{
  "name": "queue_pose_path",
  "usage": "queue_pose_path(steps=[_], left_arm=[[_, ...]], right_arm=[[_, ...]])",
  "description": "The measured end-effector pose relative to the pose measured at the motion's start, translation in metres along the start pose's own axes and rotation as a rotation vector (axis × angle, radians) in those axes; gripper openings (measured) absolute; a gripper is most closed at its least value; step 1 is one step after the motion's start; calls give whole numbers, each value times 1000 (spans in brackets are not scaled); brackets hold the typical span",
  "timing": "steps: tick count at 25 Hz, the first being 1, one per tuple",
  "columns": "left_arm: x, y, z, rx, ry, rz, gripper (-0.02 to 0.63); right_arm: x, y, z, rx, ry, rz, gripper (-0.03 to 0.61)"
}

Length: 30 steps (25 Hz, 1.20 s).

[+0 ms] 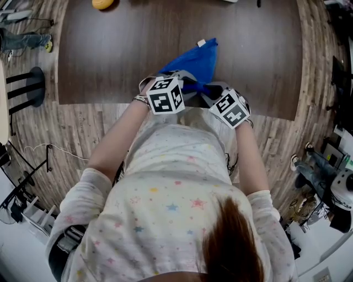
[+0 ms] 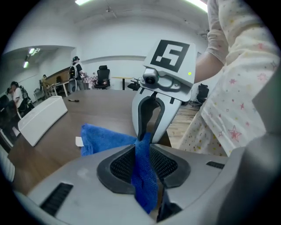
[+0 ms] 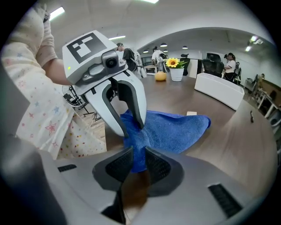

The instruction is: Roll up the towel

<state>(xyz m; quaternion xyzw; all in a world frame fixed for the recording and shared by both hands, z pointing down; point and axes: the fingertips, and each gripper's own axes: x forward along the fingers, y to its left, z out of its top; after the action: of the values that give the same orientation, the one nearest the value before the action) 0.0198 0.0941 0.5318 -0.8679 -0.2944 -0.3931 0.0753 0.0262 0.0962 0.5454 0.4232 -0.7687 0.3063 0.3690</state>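
Dark wooden desk (image 1: pixel 110 55) carries the blue towel (image 1: pixel 197 61) near its front edge, bunched, not rolled; left gripper (image 2: pixel 142 165) and right gripper (image 3: pixel 137 163) each clamp its near end; rolling looks barely begun, with nearly all left.

Dark brown table (image 1: pixel 110 49), rounded corners, on wood-plank floor (image 1: pixel 71 126). Orange round object (image 1: pixel 102 3) at far table edge, just beside white pot with sunflowers (image 3: pixel 176 70). Long white box (image 2: pixel 41 118) on table, small dark pen-like item (image 2: pixel 73 100) beyond it. Black stool (image 1: pixel 34 86) left of table. Thin white cable (image 1: pixel 49 147) on floor. Black office chair (image 2: pixel 103 75) and people (image 2: pixel 75 72) in background.
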Motion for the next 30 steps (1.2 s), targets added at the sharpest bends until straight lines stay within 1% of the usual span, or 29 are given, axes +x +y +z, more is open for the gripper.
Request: queue_pose_path(steps=[3, 5, 8, 10, 13, 16, 20, 23, 25, 28, 30], left_arm=[[-7, 3, 9, 4, -40, 33, 89], [-7, 0, 11, 11, -39, 24, 89], [-2, -8, 1, 68, 30, 7, 87], [1, -10, -4, 112, 70, 17, 87], [6, -5, -4, 119, 83, 52, 89], [15, 2, -9, 108, 110, 61, 89], [19, 8, -11, 115, 123, 75, 89], [18, 11, -11, 113, 120, 72, 89], [17, 11, -10, 113, 116, 71, 91], [16, 10, -9, 126, 114, 72, 94], [16, 10, -8, 129, 110, 77, 100]], right_arm=[[-1, -5, 1, 39, -11, -1, 84], [-1, -8, 1, 63, -21, -6, 84], [-1, -12, 5, 99, -39, -20, 84], [-1, -16, 6, 116, -45, -32, 86], [-1, -23, 8, 139, -59, -58, 87], [-2, -28, 8, 161, -72, -82, 86], [-11, -29, 14, 133, -101, -125, 85], [-17, -16, 21, 95, -120, -91, 84], [-15, -7, 18, 71, -105, -74, 84], [-5, -8, 8, 48, -54, -105, 79], [-3, -13, 6, 68, -53, -124, 78]])
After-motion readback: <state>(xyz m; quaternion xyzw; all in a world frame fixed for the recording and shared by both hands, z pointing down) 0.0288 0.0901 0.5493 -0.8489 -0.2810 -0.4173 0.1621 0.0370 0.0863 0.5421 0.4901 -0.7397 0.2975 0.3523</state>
